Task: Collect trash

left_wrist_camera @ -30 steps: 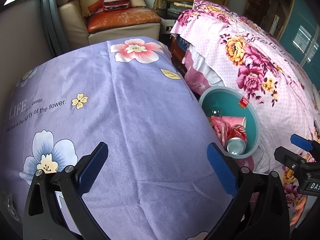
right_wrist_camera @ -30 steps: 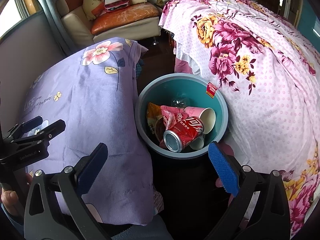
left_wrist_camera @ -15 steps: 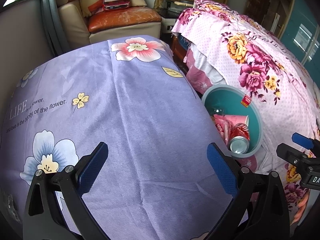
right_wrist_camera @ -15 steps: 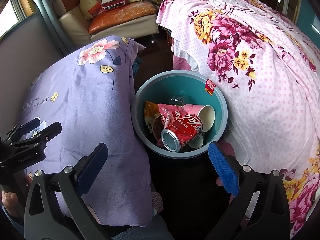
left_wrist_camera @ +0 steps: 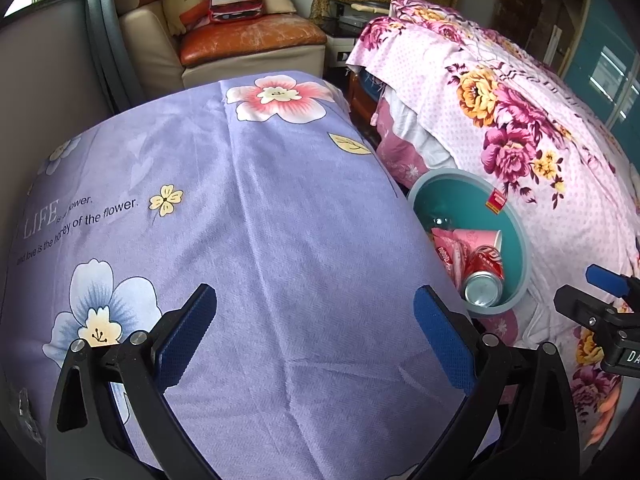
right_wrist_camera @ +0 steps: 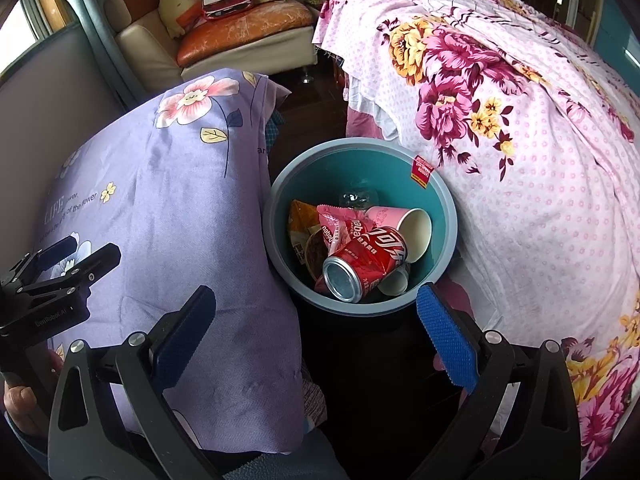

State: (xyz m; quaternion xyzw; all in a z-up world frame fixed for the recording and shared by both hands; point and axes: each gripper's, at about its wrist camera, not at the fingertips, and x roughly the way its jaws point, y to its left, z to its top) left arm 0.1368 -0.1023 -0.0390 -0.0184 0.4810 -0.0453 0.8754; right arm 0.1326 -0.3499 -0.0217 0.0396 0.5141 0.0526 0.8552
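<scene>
Step judged near end: trash already gathered in round teal plastic bin on floor between lilac flower-print cloth-covered surface and pink floral bed.

Crushed red soda can, pink paper cup, snack wrappers seen inside.

Left hand-held gripper released, nothing held, poised over surface. Right hand-held gripper released, empty, above bin.

No loose trash seen on surface. Next move: remaining litter to be sought elsewhere.

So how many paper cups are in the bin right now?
2. A pink paper cup lies on its side above the red can; a second white cup shows beneath the can. More may be buried in the bin.
</scene>
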